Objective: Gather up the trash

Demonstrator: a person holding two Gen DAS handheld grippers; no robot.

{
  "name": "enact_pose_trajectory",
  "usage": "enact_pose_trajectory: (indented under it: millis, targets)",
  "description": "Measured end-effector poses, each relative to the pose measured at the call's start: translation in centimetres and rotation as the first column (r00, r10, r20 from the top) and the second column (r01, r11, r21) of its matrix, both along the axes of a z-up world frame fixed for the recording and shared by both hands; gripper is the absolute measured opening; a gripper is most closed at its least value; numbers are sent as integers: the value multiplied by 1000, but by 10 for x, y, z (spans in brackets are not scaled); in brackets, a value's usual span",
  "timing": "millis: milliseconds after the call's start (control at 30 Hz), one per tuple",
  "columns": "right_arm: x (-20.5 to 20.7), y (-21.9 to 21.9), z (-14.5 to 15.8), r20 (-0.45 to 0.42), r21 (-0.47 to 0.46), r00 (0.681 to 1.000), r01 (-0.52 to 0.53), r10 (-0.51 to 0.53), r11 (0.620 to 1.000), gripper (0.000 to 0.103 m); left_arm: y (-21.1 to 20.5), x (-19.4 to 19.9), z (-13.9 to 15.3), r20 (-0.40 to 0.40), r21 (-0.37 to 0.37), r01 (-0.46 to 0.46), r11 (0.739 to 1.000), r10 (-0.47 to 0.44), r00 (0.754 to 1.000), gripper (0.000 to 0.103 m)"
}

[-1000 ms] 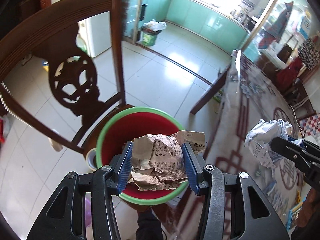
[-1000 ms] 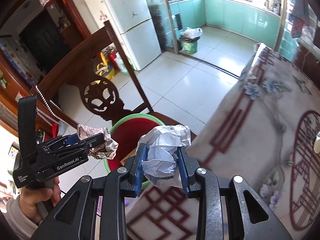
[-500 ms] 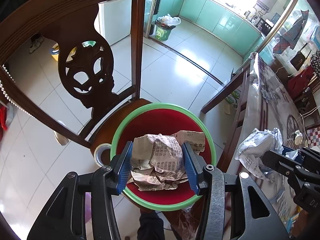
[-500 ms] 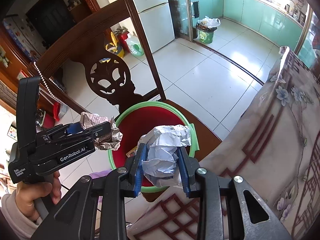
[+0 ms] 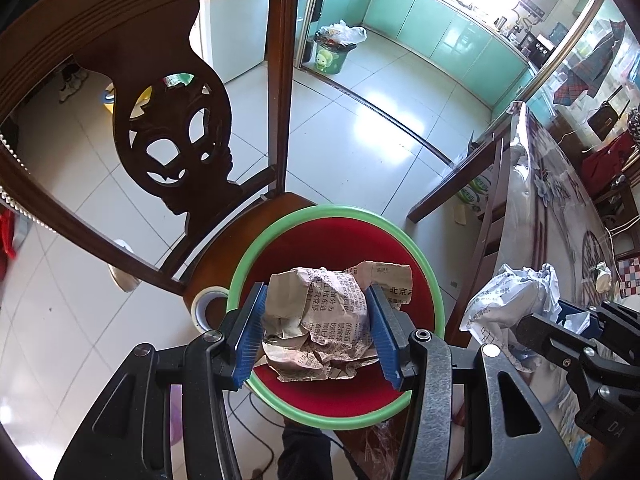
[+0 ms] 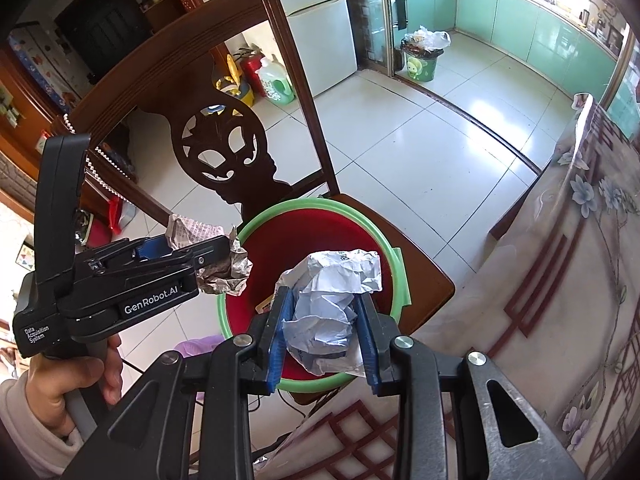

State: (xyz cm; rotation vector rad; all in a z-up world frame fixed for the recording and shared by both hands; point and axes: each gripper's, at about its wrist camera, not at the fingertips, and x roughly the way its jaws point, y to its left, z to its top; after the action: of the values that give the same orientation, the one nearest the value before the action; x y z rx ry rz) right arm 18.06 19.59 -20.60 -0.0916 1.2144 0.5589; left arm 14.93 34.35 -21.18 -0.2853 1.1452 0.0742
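crumpled brownish newsprint wad (image 5: 320, 320) hangs over the red basin (image 5: 320, 236) with a green rim, which sits on a wooden chair seat. crumpled white paper wad (image 6: 332, 308) hangs over the basin's near edge, table side.

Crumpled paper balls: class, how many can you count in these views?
2: a brownish crumpled newspaper ball in the left gripper, whose jaws are opening, and a white crumpled paper ball in the right gripper.

Wooden chair (image 5: 176, 148), tape roll (image 5: 206, 308), fridge (image 6: 320, 20), patterned tablecloth (image 6: 560, 280).
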Motion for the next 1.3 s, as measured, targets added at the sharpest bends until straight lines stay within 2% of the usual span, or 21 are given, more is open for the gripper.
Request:
enact_pose_trajectory:
  millis: [67,133,200,267,333,500,633,800,900,1000,1100,1300]
  targets:
    - [1,1,-2,-9,1,1000,-5,5,1000,31,1,0,0,0,-2,-7,1000,7,1000,56]
    - [1,1,-5,-14,3,1000,-5,5,1000,34,2,0,1,3,-4,-15,1000,15,1000,71]
    - [1,1,-5,-15,13,1000,-9,10,1000,36,3,-1,2,11,-6,-27,1000,27,1000,76]
    - [-1,2,-6,-11,22,1000,-19,19,1000,46,5,-2,3,10,0,-41,999,41,999,81]
    - [-4,4,-5,17,31,999,-33,32,999,61,6,-5,4,14,4,-53,999,53,999,83]
    - [-17,7,5,76,37,997,-34,31,999,63,6,-21,15,43,28,-90,996,88,995,83]
    - [-33,-8,38,182,33,983,22,-28,999,63,-6,-39,42,112,65,-96,993,88,990,83]
    - [-60,-40,101,340,63,936,77,-94,995,63,-29,-63,83,222,71,-107,992,88,971,88]
    - [-79,-61,137,420,92,900,87,-118,992,66,-47,-85,111,309,74,-140,987,111,945,97]
    - [-101,-84,170,482,126,865,87,-138,988,74,-67,-108,139,388,64,-166,984,128,913,98]
    - [-124,-110,196,536,147,828,99,-163,984,76,-88,-126,166,467,68,-169,983,118,876,101]
    - [-164,-156,230,599,176,772,132,-213,975,77,-130,-163,211,627,108,-207,972,95,773,103]
